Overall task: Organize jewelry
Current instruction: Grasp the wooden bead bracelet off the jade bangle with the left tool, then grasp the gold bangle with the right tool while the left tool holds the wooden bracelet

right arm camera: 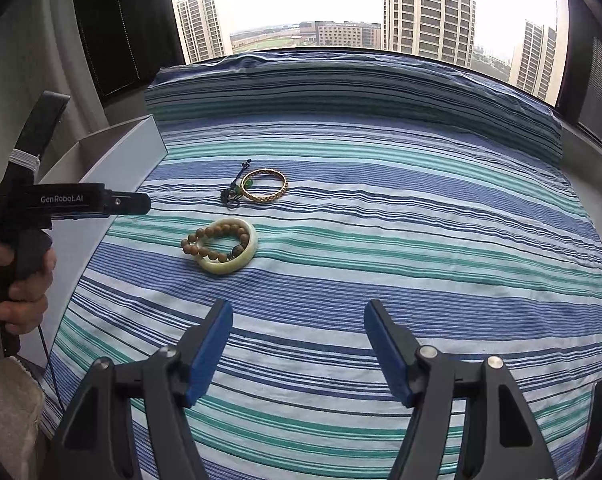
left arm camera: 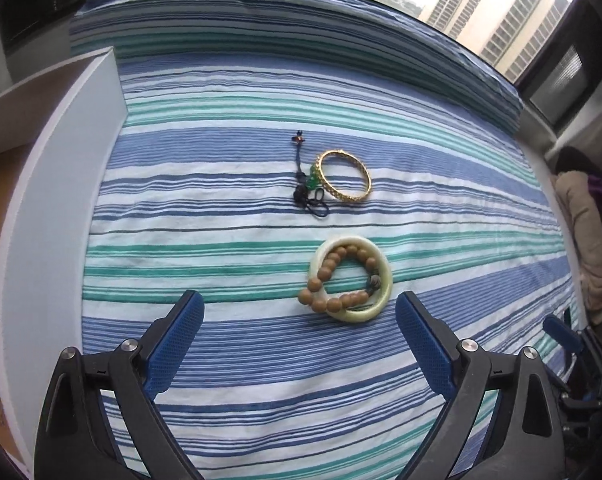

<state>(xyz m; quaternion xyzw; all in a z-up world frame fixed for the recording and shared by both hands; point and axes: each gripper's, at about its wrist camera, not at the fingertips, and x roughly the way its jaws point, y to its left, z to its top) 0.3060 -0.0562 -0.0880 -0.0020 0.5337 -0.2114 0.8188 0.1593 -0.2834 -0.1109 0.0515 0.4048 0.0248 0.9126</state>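
My left gripper point(left arm camera: 299, 312) is spread wide, blue pads point(left arm camera: 423, 340) well apart, nothing between them. Straight ahead and a touch to its right lies the pale jade bangle point(left arm camera: 375, 308), flat on the striped bedspread point(left arm camera: 221, 360), with the wooden bead bracelet point(left arm camera: 325, 276) draped across it; the beads spill over the bangle's left rim onto the cloth. Its near rim sits just ahead of the fingertip line.

Further out, the gold bangle point(left arm camera: 343, 176) lies flat, and touching its left side is a dark cord charm point(left arm camera: 303, 176) with green beads. The cord's long axis runs away from me, its small red-and-dark knot at the far end and its loops at the near end.

My right gripper point(right arm camera: 298, 316) is open too, empty, hovering over the bedspread point(right arm camera: 421, 280). From here the jade bangle point(right arm camera: 247, 260) and beads point(right arm camera: 203, 240) sit ahead and to the left, the gold bangle point(right arm camera: 264, 191) and cord charm point(right arm camera: 233, 194) beyond them.

At the left edge of the right view, a hand point(right arm camera: 21, 280) holds the other tool's black body, printed "GenRobot.AI"; the smaller lettering beside it is too fine to read. A white open box point(left arm camera: 61, 160) stands along the bed's left side.
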